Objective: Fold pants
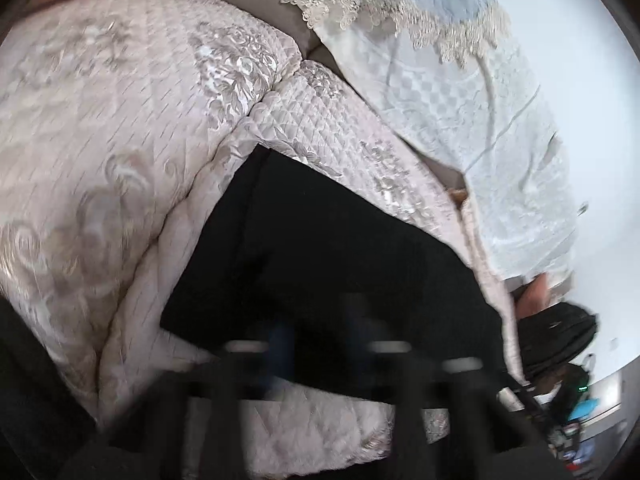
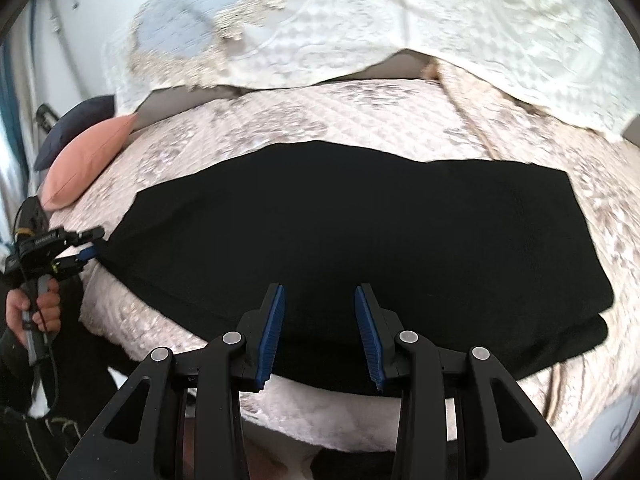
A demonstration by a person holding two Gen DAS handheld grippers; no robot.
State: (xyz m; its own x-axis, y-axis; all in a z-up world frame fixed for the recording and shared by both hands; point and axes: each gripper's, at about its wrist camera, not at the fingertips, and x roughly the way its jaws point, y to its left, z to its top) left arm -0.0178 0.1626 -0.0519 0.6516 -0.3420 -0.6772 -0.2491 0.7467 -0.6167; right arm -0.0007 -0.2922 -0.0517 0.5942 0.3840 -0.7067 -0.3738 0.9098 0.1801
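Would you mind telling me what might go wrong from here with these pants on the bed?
1. The pants already lie in two layers at one end; tugging one layer may skew the fold.
2. The right tongs stand open over the near edge and could pinch the quilt too.
3. The left tongs sit at the far corner, so uneven lifting may twist the cloth.

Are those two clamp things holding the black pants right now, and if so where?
The right tool is open above the black pants, holding nothing. The left tool sits open at the pants' left end; whether it grips the fabric cannot be told.
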